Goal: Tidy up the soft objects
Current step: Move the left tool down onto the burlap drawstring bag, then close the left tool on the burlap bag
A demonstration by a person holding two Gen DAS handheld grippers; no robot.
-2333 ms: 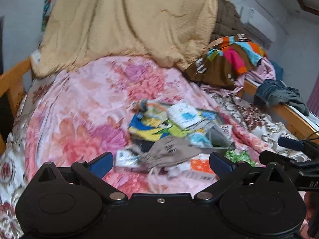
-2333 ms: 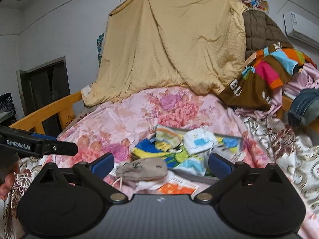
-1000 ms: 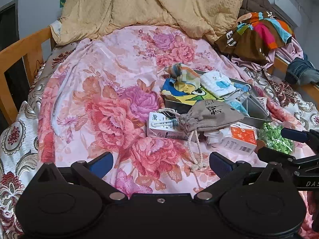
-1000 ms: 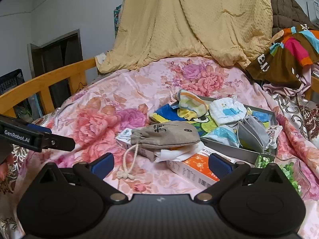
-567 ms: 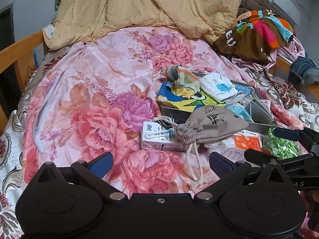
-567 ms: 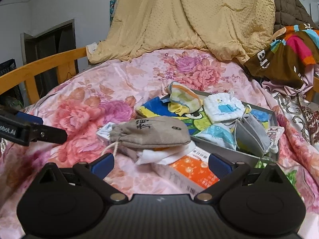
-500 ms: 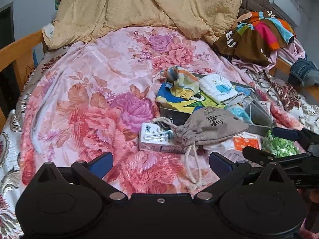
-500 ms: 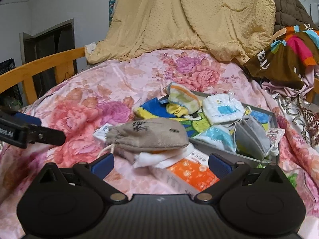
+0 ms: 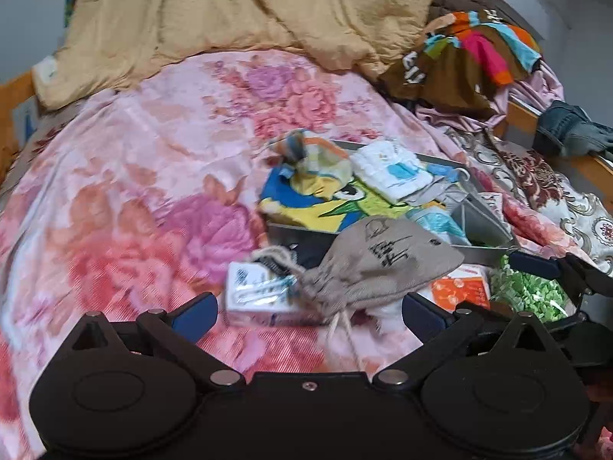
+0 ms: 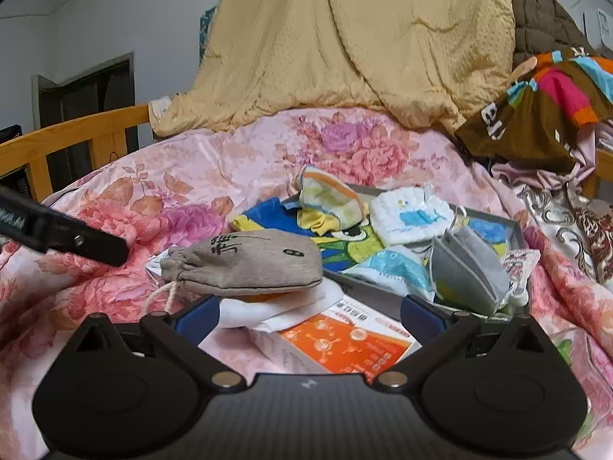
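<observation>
Both grippers, left (image 9: 308, 308) and right (image 10: 309, 312), have closed in on the pouch (image 10: 245, 262) just ahead, fingers wide and empty; several soft things already fill the tray (image 10: 513, 230), pouch left outside.

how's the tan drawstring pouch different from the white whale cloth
The pouch is plain tan with dark writing and a cord; the whale cloth is white with a blue whale. The pouch lies outside the tray, on top of boxes; the cloth sits in the tray. Both are soft, and neither is gripped.
</observation>
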